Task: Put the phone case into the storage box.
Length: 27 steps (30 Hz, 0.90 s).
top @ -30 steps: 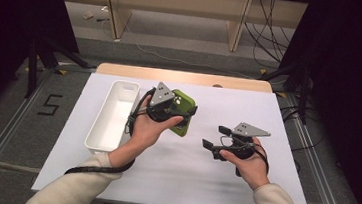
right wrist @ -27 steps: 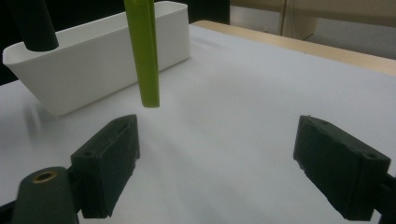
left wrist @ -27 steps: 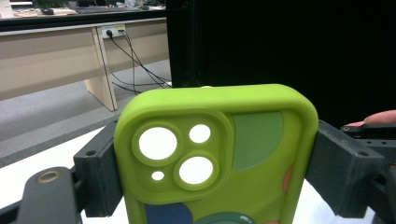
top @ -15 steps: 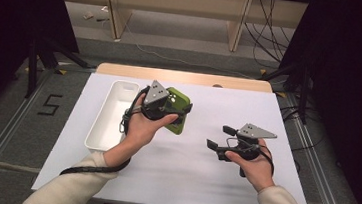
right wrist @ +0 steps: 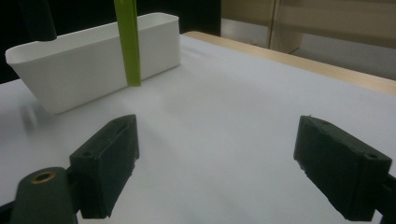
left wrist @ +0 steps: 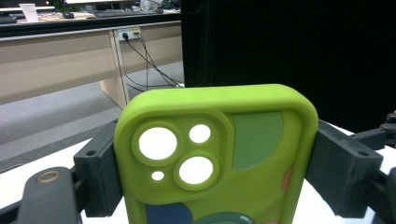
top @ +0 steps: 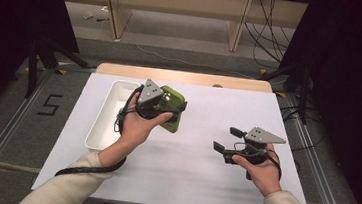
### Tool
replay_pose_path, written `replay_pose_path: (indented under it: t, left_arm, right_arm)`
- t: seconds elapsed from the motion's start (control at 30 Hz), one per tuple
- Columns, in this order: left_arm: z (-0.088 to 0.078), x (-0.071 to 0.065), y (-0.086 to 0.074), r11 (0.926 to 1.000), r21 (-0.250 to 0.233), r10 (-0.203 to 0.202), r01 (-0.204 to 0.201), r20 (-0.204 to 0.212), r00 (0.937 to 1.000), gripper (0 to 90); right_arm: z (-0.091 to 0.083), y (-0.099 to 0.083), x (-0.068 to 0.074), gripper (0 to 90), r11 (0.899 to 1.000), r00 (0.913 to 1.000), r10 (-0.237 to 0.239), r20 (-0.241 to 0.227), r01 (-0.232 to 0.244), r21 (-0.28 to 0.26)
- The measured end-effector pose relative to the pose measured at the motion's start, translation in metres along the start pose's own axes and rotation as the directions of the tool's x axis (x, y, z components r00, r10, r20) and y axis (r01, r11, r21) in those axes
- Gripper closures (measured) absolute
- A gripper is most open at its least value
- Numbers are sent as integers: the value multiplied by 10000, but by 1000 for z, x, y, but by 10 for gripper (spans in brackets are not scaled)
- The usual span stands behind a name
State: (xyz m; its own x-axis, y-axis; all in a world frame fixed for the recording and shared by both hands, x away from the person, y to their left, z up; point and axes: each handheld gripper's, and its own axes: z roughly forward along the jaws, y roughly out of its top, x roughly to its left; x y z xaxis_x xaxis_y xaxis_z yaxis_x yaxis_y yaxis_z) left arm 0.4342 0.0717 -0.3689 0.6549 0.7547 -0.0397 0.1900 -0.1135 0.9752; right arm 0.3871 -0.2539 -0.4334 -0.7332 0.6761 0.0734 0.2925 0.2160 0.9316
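A lime-green phone case (left wrist: 219,154) with camera cut-outs stands upright between the jaws of my left gripper (left wrist: 219,175), and both black pads press on its sides. In the high view the left gripper (top: 165,111) holds the case (top: 173,98) above the white table, just right of a white tray (top: 107,117). My right gripper (top: 226,140) hovers low over the table to the right, jaws wide apart with nothing between them. In the right gripper view, the right gripper (right wrist: 224,163) looks over bare table toward the case's thin edge (right wrist: 128,42) and the tray (right wrist: 93,60).
The white sheet covers the table (top: 187,168), with a wooden edge (top: 186,77) at the far side. Metal rails run along the floor at both sides. Cables (top: 269,20) lie on the floor beyond the table.
The left hand has shifted the phone case slightly left, toward the tray. The right hand has drifted slightly to the right, its jaws still apart.
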Motion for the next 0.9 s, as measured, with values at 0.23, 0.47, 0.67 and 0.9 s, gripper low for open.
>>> replay_pose_path:
  t: [0.23,0.47,0.67,0.9]
  left_arm:
    - [-5,6,1,10000,-45,-29,28,-137,9999,162]
    - [-9,11,4,9998,-175,-122,117,-302,9995,162]
    - [-10,16,6,9998,-148,-137,130,-447,9989,162]
    - [-11,18,7,9997,-143,-190,183,-502,9986,162]
  right_arm:
    - [-5,-1,0,152,10000,10000,-13,90,14,-68]
    - [-8,-3,-1,152,9998,9998,-170,135,171,-38]
    - [-9,-3,-2,152,9998,9998,-120,167,123,-138]
    - [-9,-3,-3,152,9998,9997,-136,190,139,-160]
